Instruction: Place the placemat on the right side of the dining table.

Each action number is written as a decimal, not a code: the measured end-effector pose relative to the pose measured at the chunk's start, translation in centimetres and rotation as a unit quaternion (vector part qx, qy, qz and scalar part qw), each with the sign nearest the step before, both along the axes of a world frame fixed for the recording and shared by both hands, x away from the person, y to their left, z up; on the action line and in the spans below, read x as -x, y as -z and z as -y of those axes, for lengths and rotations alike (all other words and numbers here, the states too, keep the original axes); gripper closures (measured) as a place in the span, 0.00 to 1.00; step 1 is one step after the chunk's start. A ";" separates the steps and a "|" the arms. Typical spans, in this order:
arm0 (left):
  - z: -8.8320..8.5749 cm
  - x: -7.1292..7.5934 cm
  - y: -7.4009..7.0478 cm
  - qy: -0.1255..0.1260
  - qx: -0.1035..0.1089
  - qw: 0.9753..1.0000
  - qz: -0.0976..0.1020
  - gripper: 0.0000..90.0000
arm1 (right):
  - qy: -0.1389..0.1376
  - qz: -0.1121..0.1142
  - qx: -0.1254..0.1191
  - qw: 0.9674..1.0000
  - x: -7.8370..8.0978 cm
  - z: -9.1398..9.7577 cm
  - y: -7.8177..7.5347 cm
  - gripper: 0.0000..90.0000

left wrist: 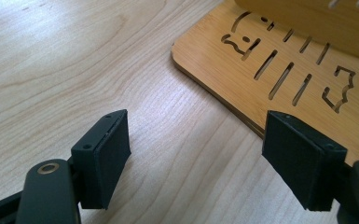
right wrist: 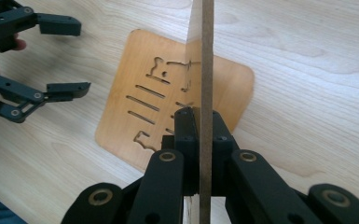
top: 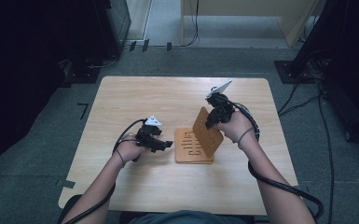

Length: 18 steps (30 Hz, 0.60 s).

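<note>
A flat wooden base plate [top: 186, 150] with cut slots lies in the middle of the table. A second wooden panel [top: 209, 134], dotted with small holes, stands tilted on edge over the plate's right part. My right gripper [top: 210, 122] is shut on the panel's upper edge. In the right gripper view the panel [right wrist: 207, 70] runs edge-on between the black jaws of the right gripper [right wrist: 200, 122], above the base plate [right wrist: 121, 116]. My left gripper [top: 167, 144] rests just left of the plate. It [left wrist: 205, 158] is open with nothing between its pads, beside the plate's corner [left wrist: 284, 70].
The light wooden table [top: 144, 98] has bare room on its far half and left side. Black cables trail from both grippers off the near edge. Dark equipment and cables stand on the grey floor around the table.
</note>
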<state>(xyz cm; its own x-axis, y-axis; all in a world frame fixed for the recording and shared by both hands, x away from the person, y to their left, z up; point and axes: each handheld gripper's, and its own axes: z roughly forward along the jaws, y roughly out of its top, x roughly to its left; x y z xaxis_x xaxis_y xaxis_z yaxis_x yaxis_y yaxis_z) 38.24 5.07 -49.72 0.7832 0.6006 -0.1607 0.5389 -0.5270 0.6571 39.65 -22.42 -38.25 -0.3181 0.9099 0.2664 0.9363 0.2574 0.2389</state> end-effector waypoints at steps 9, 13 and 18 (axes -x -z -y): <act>0.2 0.1 0.2 0.005 -0.008 1.000 -0.003 0.25 | 0.011 0.006 0.012 1.000 -0.4 1.1 0.0 0.97; 0.3 0.2 0.4 0.009 -0.013 1.000 -0.007 0.25 | 0.018 0.003 0.014 1.000 -0.7 1.7 0.0 0.97; 0.3 0.2 0.4 0.008 -0.011 1.000 -0.005 0.25 | 0.026 0.002 0.020 0.999 -0.9 2.4 0.0 0.97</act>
<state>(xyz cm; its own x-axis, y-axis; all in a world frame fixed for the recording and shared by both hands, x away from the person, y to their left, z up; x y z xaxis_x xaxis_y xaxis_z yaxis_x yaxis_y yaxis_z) 38.04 4.76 -50.12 0.7907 0.5921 -0.1555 0.5371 -0.5491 0.6403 40.57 -24.80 -38.22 -0.2713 0.9352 0.2274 0.9476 0.2182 0.2332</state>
